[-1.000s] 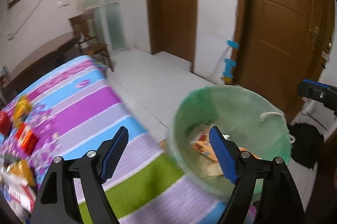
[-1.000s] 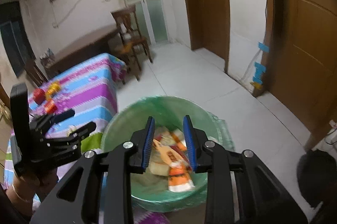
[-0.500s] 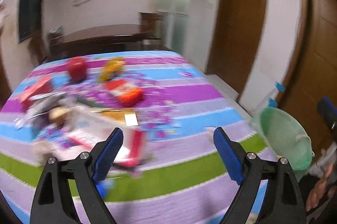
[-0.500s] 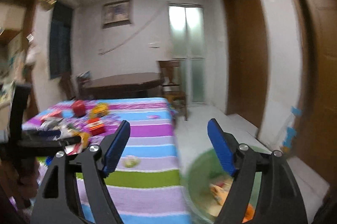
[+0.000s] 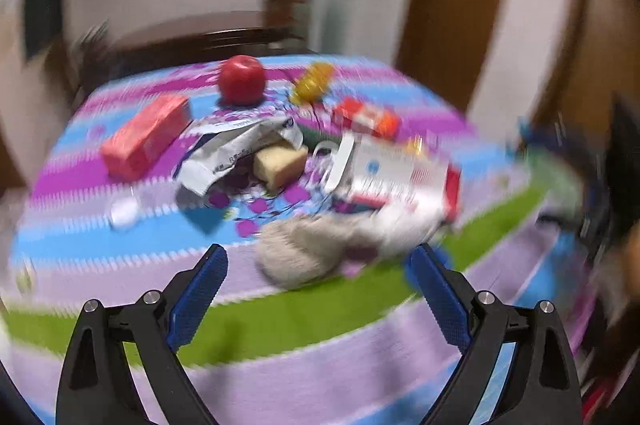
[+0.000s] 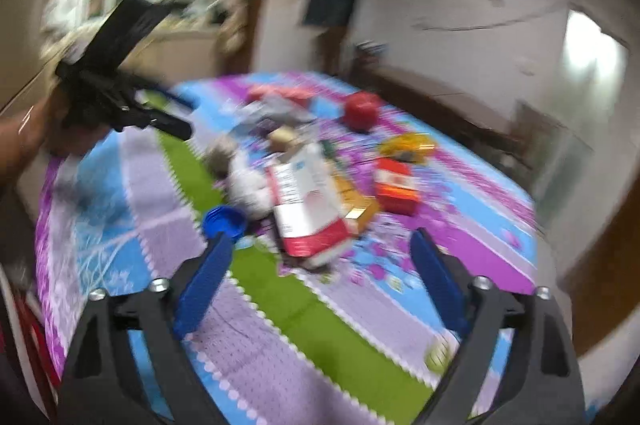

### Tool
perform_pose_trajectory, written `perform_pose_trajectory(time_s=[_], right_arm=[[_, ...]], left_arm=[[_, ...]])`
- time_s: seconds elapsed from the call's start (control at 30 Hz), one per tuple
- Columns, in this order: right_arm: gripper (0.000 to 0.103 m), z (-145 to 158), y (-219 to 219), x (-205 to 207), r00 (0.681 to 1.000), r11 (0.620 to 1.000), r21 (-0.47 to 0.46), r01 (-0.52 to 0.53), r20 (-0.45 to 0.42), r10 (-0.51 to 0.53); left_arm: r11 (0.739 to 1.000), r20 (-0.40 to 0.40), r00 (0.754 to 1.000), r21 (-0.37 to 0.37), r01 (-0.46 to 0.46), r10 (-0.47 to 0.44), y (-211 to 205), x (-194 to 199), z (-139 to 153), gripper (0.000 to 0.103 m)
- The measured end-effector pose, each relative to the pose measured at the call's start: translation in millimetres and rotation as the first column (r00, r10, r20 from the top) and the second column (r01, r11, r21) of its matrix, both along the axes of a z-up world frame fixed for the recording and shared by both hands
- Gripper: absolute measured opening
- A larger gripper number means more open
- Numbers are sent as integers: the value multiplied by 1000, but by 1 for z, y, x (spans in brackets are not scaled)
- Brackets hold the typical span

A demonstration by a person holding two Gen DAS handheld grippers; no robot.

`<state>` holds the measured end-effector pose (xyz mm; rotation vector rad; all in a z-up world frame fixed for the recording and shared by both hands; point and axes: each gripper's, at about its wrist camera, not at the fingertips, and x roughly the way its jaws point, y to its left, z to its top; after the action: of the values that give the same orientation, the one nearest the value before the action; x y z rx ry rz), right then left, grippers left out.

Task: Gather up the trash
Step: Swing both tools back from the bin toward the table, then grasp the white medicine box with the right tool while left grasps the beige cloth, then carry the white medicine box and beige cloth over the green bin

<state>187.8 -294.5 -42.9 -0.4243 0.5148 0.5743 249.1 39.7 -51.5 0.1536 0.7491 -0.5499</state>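
Trash lies in a heap on the striped tablecloth: a white and red carton, a crumpled grey tissue wad, a torn white bag, a tan block, a pink box, an orange-red packet and a blue cap. My left gripper is open and empty, just short of the tissue wad. My right gripper is open and empty, near the carton. The left gripper also shows in the right wrist view.
A red apple and a yellow wrapper lie at the far side of the table. A dark wooden table stands behind. Brown doors are at the right. Both views are motion-blurred.
Both grippers swung away from the green bin towards the table. The right gripper opened wide. The bin has left both views and the trash heap now lies in front of both.
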Motion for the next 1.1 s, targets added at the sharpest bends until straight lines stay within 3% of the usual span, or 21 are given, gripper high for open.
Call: perform_pose_trajectory(time_s=[0.1, 0.17, 0.37, 0.53, 0.6, 0.63, 0.7, 0.93, 1.1], right_arm=[[95, -12, 23, 18, 997, 990, -117, -75, -22, 73], [95, -18, 38, 27, 993, 978, -177, -114, -28, 110], [92, -32, 55, 58, 988, 962, -231, -145, -80, 130], [68, -42, 60, 70, 987, 945, -293, -148, -98, 124], [55, -49, 61, 74, 988, 942, -306, -136, -106, 108], [52, -51, 61, 74, 989, 940, -311, -137, -98, 112], [50, -50, 60, 68, 989, 948, -288, -137, -97, 113], [48, -27, 47, 32, 993, 982, -160, -99, -78, 87], [48, -9, 32, 5, 997, 999, -54, 1, -75, -5]], left_arm=[[979, 4, 986, 116, 166, -167, -12, 5, -11, 93], [952, -2, 966, 170, 254, -258, -18, 11, -16, 93], [917, -32, 939, 204, 342, -343, -28, 37, -36, 91], [902, -61, 924, 201, 382, -378, -35, 45, -46, 74], [904, -63, 925, 198, 378, -374, -40, 51, -49, 67], [909, -68, 925, 175, 379, -373, -40, 53, -50, 53], [914, -60, 929, 165, 370, -366, -40, 53, -48, 48], [936, -6, 946, 143, 323, -325, -23, 19, -30, 47], [966, 26, 970, 99, 239, -243, -3, -9, -7, 47]])
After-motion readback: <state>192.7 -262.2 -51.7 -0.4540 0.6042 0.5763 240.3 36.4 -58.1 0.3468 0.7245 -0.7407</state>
